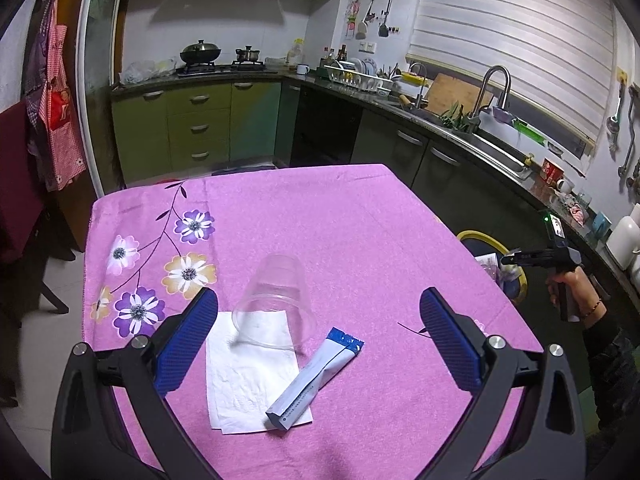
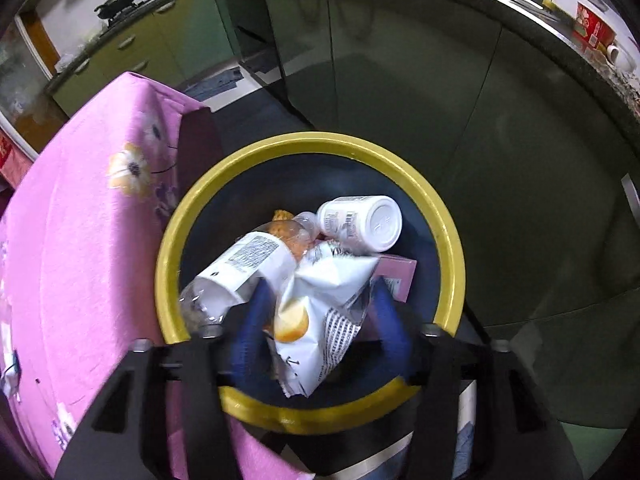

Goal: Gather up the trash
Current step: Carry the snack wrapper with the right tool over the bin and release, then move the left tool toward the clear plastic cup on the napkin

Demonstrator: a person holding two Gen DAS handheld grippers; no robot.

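- Trash on the pink flowered tablecloth (image 1: 340, 216): clear plastic cup (image 1: 276, 300), white napkin (image 1: 252, 368), blue-and-white sachet (image 1: 316, 380). All three lie ahead of the left gripper (image 1: 318, 316), between the lines of its two fingers.
- Cup lies on its side, mouth toward the gripper, rim resting on the napkin's far part. Sachet lies slantwise across the napkin's right corner, dark blue sealed end pointing away and to the right. Its print is too small to read.
- Left gripper: jaws spread wide, blue pads (image 1: 188, 344) apart, nothing between them touched. It points forward and down at the table.
- Right gripper (image 2: 320, 320): points steeply down over a yellow-rimmed bin (image 2: 448, 240) that stands just beside the table's edge. In the left wrist view a hand (image 1: 576, 288) grips its handle to the right of the table; dark sleeve and a thin bracelet at the wrist.
- Right jaws stand partly apart. A white crumpled snack wrapper (image 2: 320, 304) sits between the blue fingers (image 2: 392, 316), which are blurred; cannot tell whether the pads press on it.
- Bin contents beyond the fingertips: clear labelled bottle (image 2: 240, 268) to the left, white jar (image 2: 364, 220) straight ahead with its flat end up, pink box (image 2: 396, 276) to the right.
- Labels on bottle, jar and wrapper show print and a barcode; none legible.
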